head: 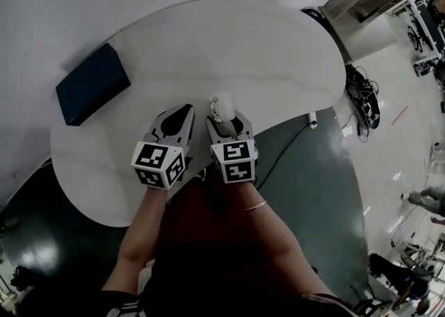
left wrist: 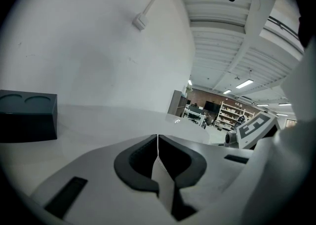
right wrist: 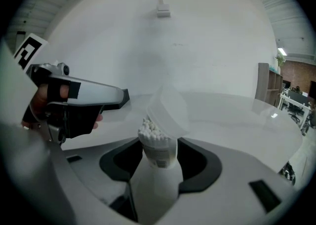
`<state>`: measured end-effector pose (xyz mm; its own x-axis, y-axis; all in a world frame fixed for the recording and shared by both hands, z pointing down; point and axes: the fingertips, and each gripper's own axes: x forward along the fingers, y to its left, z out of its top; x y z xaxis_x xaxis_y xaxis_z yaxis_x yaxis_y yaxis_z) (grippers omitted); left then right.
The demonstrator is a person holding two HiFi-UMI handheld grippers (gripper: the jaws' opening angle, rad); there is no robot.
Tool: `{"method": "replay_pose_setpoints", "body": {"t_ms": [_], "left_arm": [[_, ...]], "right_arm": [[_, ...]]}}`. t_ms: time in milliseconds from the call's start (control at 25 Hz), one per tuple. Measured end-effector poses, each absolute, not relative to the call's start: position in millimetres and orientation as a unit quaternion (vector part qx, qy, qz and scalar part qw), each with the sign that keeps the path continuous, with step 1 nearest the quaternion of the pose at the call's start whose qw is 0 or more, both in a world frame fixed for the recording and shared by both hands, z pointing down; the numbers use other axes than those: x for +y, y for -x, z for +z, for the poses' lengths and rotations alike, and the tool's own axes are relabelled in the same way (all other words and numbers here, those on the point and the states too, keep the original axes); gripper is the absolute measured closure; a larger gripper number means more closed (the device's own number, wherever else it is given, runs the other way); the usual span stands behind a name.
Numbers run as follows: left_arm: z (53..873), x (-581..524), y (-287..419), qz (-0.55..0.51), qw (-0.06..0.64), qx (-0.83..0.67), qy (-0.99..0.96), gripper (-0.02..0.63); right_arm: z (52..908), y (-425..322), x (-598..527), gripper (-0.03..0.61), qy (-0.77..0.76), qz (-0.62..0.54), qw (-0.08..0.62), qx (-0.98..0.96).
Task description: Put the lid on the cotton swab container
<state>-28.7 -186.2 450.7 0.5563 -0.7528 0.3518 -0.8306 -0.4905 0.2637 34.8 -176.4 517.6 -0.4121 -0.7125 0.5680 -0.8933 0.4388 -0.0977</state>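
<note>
The cotton swab container (right wrist: 158,152), a small clear tub packed with white swabs, stands between the jaws of my right gripper (right wrist: 157,167). The jaws are spread wide, with a slim gap at the tub's left side. A clear lid (right wrist: 169,109) leans tilted on its rim, not seated. In the head view the container (head: 221,106) sits at the tips of the right gripper (head: 222,119), near the table's front edge. My left gripper (head: 185,112) hovers just left of it, shut and empty; its jaws (left wrist: 158,146) meet in a thin line. Its tip (right wrist: 125,97) shows left of the tub.
The round white table (head: 278,65) carries a dark blue box (head: 92,83) at its far left, also seen from the left gripper (left wrist: 27,115). A power strip (head: 312,120) and cables lie on the floor to the right. A white wall runs behind the table.
</note>
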Motion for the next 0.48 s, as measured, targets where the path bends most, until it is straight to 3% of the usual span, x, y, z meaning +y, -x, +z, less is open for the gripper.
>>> {"method": "replay_pose_setpoints", "body": {"t_ms": [480], "left_arm": [[424, -213, 5, 0.093, 0.178, -0.426, -0.882, 0.584]], "right_arm": [[518, -36, -177, 0.370, -0.442, 0.176, 0.243, -0.845]]}}
